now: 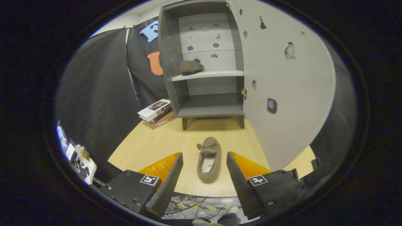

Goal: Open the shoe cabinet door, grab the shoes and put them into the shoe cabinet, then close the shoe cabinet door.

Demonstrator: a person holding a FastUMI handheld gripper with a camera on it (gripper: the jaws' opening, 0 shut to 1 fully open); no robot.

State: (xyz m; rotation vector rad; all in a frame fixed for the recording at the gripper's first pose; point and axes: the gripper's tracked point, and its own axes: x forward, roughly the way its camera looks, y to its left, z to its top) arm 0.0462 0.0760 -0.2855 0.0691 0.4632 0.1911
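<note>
Brown shoe [209, 160] lies on desk [147, 147], toe toward cabinet, between my claw [204, 161] fingers, untouched. Claw spread wide, holding nothing. Beyond: shoe cabinet [201, 62], door [282, 88] swung open, second shoe [191, 67] on middle shelf. Books [157, 113] stacked beside cabinet.

**Open path to the cabinet, door swung wide on the right**

We see our gripper [204, 171] with its fingers spread apart and a brown shoe [209, 160] lying on the table [147, 144] in the gap between them. Beyond it, bare tabletop runs up to the shoe cabinet [201, 62]. Its door [282, 88] stands open and walls off the right side. A stack of books [157, 113] sits beside the cabinet's left foot. Another shoe [191, 67] takes the left part of the middle shelf [220, 74]; the lower compartment lies free.
</note>
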